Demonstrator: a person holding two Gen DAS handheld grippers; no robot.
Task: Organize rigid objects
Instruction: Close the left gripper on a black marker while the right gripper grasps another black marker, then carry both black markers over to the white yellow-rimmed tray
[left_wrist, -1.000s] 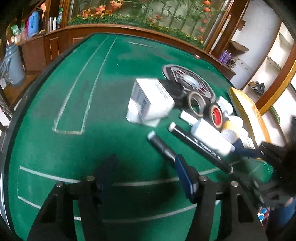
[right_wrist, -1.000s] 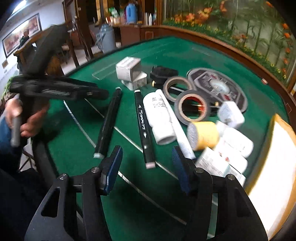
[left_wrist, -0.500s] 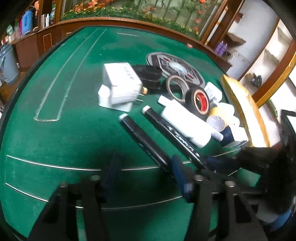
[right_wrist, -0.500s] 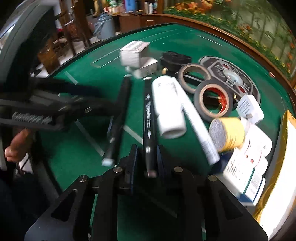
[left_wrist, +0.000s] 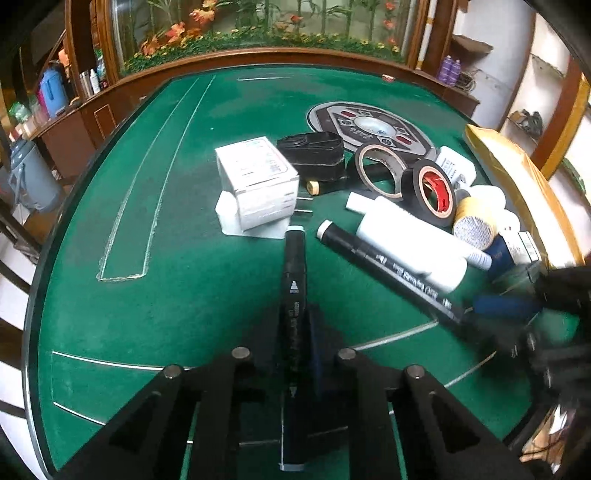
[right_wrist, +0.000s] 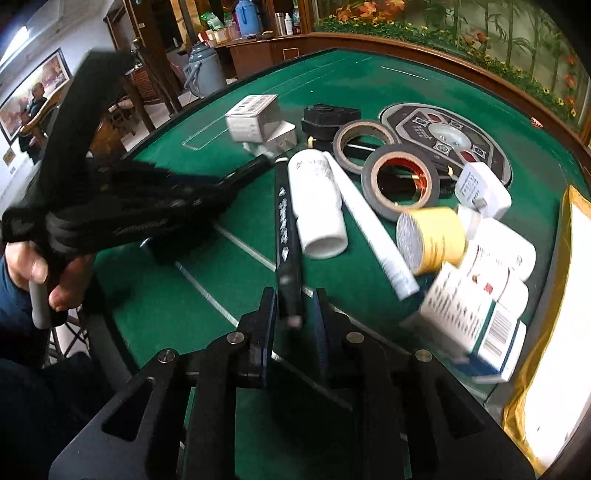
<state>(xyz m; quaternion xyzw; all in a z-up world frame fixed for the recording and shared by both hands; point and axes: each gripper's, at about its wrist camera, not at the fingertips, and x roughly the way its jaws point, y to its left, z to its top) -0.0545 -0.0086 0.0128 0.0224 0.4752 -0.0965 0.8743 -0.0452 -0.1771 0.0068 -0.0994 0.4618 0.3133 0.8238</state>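
Observation:
Two black markers lie among clutter on the green table (left_wrist: 166, 295). My left gripper (left_wrist: 295, 343) is shut on one black marker (left_wrist: 294, 273), which points away toward a white box (left_wrist: 255, 184). My right gripper (right_wrist: 293, 317) is shut on the other black marker (right_wrist: 285, 225), beside a white bottle (right_wrist: 317, 203). In the left wrist view that second marker (left_wrist: 388, 269) runs to the right gripper (left_wrist: 517, 314) at the right edge. The left gripper (right_wrist: 110, 206) shows at the left of the right wrist view.
Tape rolls (right_wrist: 400, 181), a yellow roll (right_wrist: 432, 236), a black case (right_wrist: 328, 118), a white tube (right_wrist: 373, 232), a charger (right_wrist: 480, 192), medicine boxes (right_wrist: 476, 314) and a round grey disc (right_wrist: 447, 136) crowd the right half. A gold envelope (left_wrist: 517, 177) lies at the right edge.
My left gripper closed on the nearer black marker and now points straight along it. My right gripper stays shut on its marker, which has shifted slightly.

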